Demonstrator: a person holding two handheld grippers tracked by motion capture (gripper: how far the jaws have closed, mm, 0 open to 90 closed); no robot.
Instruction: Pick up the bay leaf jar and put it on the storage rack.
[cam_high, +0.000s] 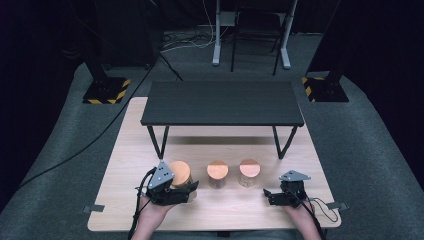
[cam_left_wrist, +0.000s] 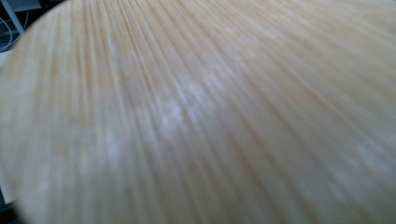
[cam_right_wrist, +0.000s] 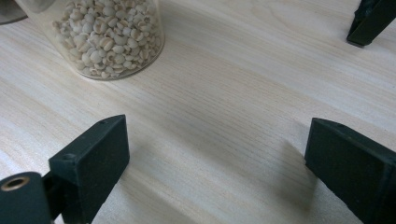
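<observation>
Left gripper (cam_high: 186, 190) clamps the upright left jar (cam_high: 180, 176), lid (cam_left_wrist: 201, 116) up; right gripper (cam_right_wrist: 215, 163) rests spread on the table (cam_high: 225, 210).

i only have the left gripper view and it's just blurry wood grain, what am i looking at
Observer: A wooden jar lid, very close. In the high view the left claw is at the leftmost jar of three.
Operator: is it gripping that jar
Observer: I cannot tell; the high view shows the claw right against it, but the jaws are hard to make out.
Operator: where is the other claw
Observer: The right claw is open over bare table, jaws wide apart with nothing between them.
Operator: anything near it
Observer: A clear jar of pale grains stands ahead of it, apart from the jaws.
</observation>
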